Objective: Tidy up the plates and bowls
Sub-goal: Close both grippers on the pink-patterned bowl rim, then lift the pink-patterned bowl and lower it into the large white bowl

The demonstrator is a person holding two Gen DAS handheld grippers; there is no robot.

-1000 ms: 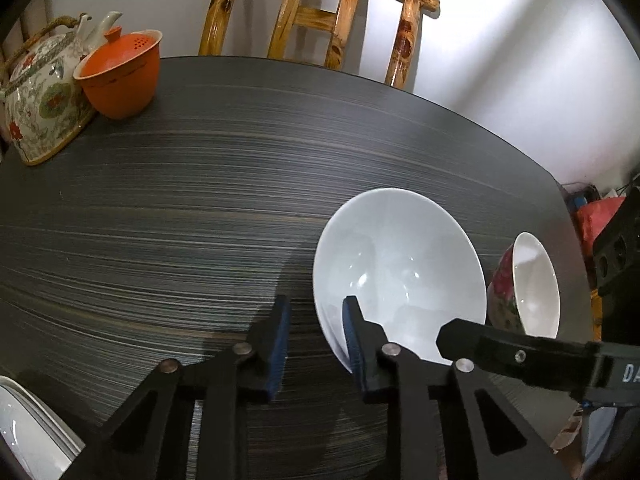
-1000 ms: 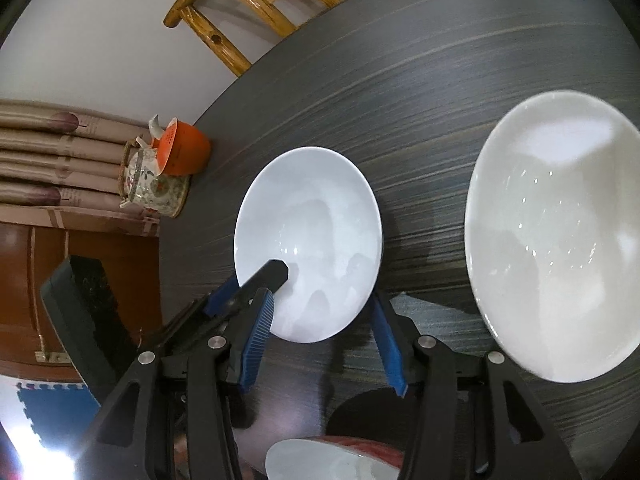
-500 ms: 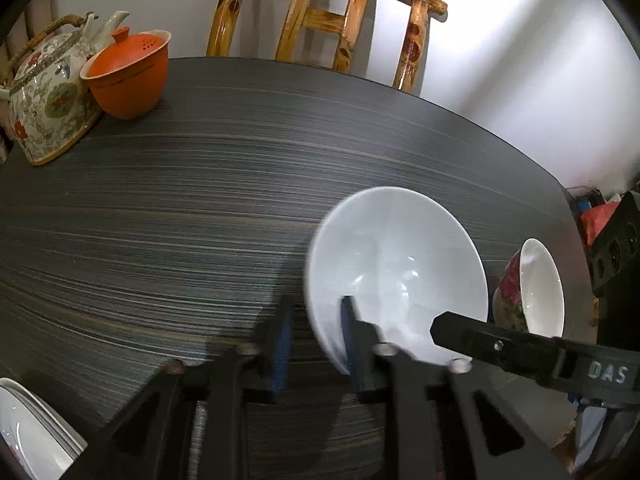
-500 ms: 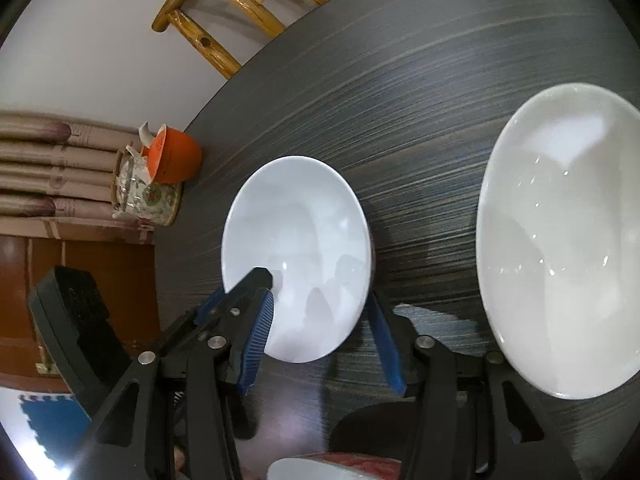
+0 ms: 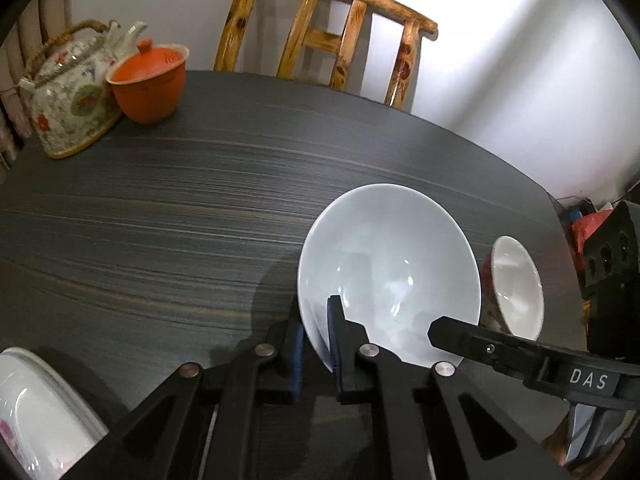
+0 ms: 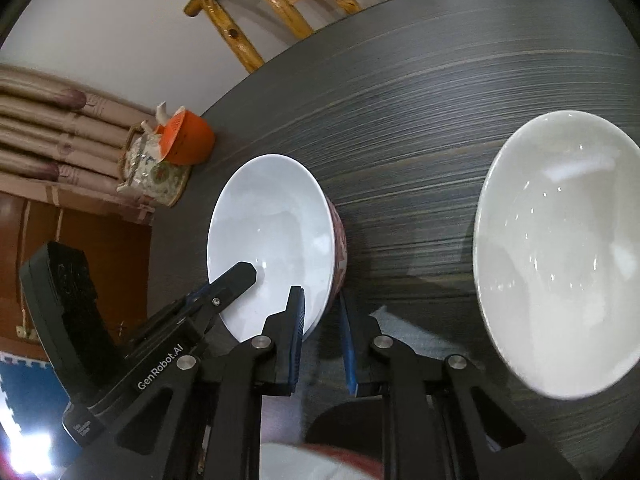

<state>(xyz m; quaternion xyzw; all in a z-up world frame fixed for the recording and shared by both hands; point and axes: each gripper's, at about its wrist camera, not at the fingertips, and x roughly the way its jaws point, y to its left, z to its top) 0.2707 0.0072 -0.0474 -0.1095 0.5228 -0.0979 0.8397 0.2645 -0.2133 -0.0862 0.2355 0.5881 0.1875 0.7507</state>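
Together, both grippers are clamped on one bowl (image 5: 390, 272) — white inside, with a red pattern on its outer wall visible in the right wrist view. The left gripper (image 5: 316, 332) has its jaws nearly together, pinching the near-left rim, one blue pad inside and one outside. The right gripper (image 6: 322, 328) has brought its jaws in on the near-right rim of that same bowl, one pad inside and one against the outer wall. Whether the bowl's base touches the dark round table (image 5: 160, 216) I cannot tell.

Counting dishes: three bowls show in the left wrist view — the held one, a smaller red-patterned bowl (image 5: 516, 288) just to its right, and a white dish with pink marks (image 5: 36, 412) at the lower left edge. The right wrist view adds one large white bowl (image 6: 556, 252) standing well apart from the held one.

At the far edge stand one floral teapot (image 5: 68, 100) and one orange lidded cup (image 5: 150, 80), touching each other. One wooden chair (image 5: 324, 44) sits behind the table.
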